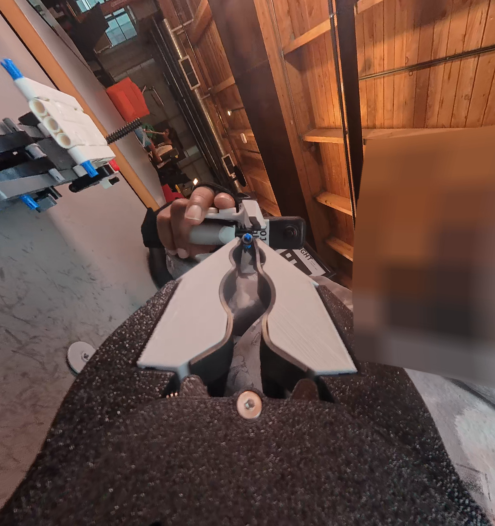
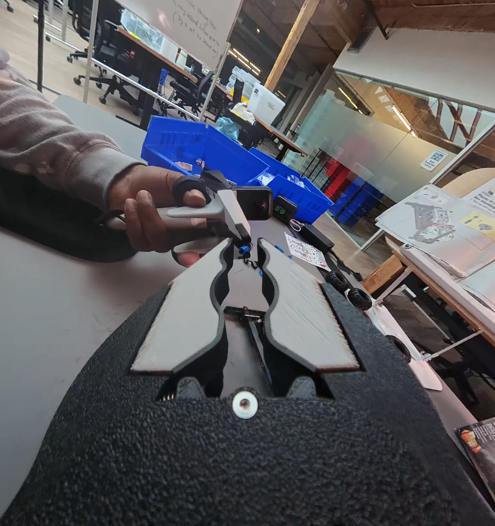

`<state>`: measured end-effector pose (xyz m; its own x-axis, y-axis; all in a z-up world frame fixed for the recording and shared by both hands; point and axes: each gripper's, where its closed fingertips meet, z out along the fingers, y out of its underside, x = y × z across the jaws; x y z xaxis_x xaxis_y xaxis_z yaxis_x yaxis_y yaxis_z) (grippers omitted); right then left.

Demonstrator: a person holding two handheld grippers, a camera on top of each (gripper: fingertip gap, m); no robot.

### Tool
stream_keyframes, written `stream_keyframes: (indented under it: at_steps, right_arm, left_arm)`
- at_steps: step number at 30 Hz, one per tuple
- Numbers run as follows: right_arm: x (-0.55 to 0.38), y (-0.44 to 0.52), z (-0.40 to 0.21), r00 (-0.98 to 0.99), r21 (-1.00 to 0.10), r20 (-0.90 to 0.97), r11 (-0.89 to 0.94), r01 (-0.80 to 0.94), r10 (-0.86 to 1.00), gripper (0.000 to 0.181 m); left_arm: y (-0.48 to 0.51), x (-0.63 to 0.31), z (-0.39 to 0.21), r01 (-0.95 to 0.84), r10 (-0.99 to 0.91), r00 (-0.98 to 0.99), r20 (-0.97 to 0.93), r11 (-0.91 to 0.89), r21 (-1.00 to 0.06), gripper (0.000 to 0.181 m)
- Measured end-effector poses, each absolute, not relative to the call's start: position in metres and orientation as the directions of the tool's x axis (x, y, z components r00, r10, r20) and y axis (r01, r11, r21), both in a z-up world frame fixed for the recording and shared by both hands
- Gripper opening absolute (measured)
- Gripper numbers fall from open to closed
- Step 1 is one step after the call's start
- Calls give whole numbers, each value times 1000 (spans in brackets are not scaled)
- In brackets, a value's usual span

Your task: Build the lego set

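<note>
Two grippers face each other here, and we take the left wrist view first. Our left gripper (image 1: 246, 242) has its jaws pinched together on a small blue pin (image 1: 247, 238) at the very tips. Beyond it a hand (image 1: 183, 225) holds the other tool, and the partly built lego model (image 1: 50, 150) — white, grey and black beams with blue pins — sits well apart at the left edge.

From the right wrist view, our right gripper (image 2: 243, 245) has its jaws apart and empty. The blue pin (image 2: 244, 249) shows in the gap just beyond them, carried by the opposite tool. Below lies a black lego beam assembly (image 2: 247, 313) on the bench (image 2: 41, 313), with blue bins (image 2: 212, 153) behind and the instruction booklet (image 2: 454, 222) to the right.

We judge this a handover or regrip of the pin. To do it well, we should centre the pin squarely between the open jaws, close gently on its middle, and release the left only once the right clamp is firm — small pins twist away easily.
</note>
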<state>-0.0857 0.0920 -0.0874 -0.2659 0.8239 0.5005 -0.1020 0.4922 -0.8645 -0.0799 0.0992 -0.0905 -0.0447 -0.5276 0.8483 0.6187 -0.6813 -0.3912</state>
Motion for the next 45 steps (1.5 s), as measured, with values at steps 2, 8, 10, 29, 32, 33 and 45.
stream_keyframes:
  at_steps: [2,8,10,29,32,33,45]
  right_arm:
    - [-87,94,-84,-227,-852,522,511,-110,822,15]
    - [-89,96,-83,-186,-823,568,559,-106,802,12]
    - [-89,96,-83,-183,-816,577,568,-105,796,12]
    - [-91,103,-96,-300,-914,392,404,-23,870,6]
    - [-90,108,-101,-347,-946,293,322,30,891,6]
    - [-90,109,-105,-366,-950,267,308,57,892,6]
    - [-78,120,-134,-461,-862,222,394,320,859,6]
  left_arm:
    - [100,-81,-91,628,-522,-53,851,-680,-378,5]
    - [100,-82,-87,645,-522,-79,849,-676,-356,5]
    - [99,-82,-85,648,-526,-97,845,-678,-347,6]
    - [102,-84,-95,577,-569,162,806,-608,-546,14]
    - [101,-90,-93,514,-619,310,722,-530,-675,17]
    - [101,-90,-96,466,-627,371,685,-512,-721,20]
    - [95,-107,-217,-394,-701,700,137,-539,-744,53]
